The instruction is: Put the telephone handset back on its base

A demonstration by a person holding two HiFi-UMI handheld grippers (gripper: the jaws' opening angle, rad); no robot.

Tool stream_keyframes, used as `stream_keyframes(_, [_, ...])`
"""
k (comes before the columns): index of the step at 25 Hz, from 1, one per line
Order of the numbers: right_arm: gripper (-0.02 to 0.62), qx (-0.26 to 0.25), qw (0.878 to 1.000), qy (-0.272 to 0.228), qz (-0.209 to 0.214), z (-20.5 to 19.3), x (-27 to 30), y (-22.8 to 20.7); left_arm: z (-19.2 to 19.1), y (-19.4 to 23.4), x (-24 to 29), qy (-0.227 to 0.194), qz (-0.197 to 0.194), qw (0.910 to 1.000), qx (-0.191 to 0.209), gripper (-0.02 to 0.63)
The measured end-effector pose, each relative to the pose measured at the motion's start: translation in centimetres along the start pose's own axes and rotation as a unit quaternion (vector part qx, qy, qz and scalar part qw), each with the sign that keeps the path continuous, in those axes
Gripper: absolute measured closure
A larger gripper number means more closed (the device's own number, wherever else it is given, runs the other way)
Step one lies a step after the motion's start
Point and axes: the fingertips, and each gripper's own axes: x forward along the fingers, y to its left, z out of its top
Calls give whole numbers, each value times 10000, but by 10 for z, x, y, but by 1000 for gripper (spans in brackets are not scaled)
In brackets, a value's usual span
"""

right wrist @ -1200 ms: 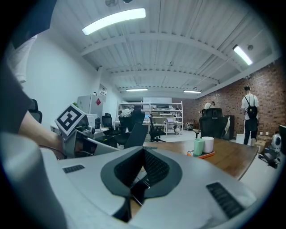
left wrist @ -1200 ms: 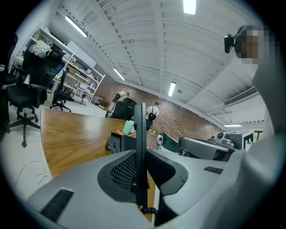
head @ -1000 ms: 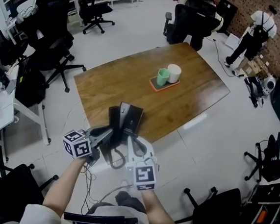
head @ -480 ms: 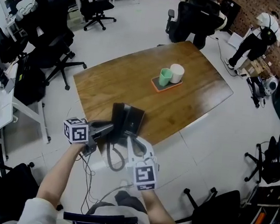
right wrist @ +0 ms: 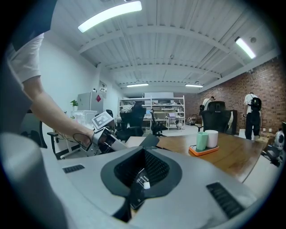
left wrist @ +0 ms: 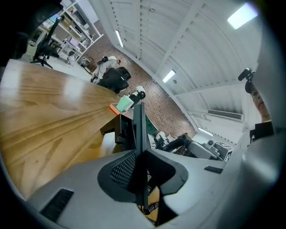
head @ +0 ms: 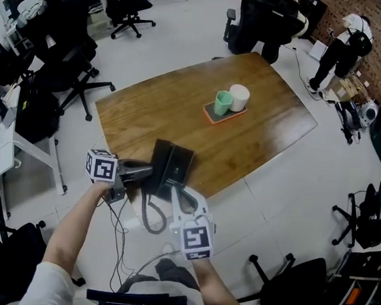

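Presently: telephone (head: 171, 165) at the desk's (head: 245, 140) near edge, handset indistinct from base (coiled cord (head: 146, 212) hanging off the edge). Left hand-held gripper (head: 137, 172), jaws pressed together, tips at the telephone's left side; right hand-held gripper (head: 175, 195), jaws likewise together, just below it.

Our right hand-held gripper (right wrist: 142, 176) has its jaws closed on the telephone handset (right wrist: 134, 199), of which we see only a slim dark stretch with a small white label. Beyond it, the dark telephone base (right wrist: 149, 140) sits at the near edge of the wooden tabletop (right wrist: 232, 159). The left hand-held gripper (right wrist: 117, 142) reaches towards the base from the left, a hand (right wrist: 85, 141) behind it. Farther along the tabletop, an orange tray (right wrist: 203, 151) carries a green cup (right wrist: 202, 141) and a white cup (right wrist: 211, 138), side by side.
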Motion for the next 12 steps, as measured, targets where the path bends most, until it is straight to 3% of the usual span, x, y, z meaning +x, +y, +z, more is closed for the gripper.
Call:
stream_keyframes(3, [591,0,10000,50,8,-3,1,-1,1,0,6,209,-128,9997,19,543])
stream_keyframes(9, [591,-44,9999,90,17,-8,3,-2,-6,14,12,481,-425,9968,-468,542])
stream_keyframes(12, [591,-192,9996,202,51,-14,1,-4,-3,17,12,567,-489,9961,-473,541])
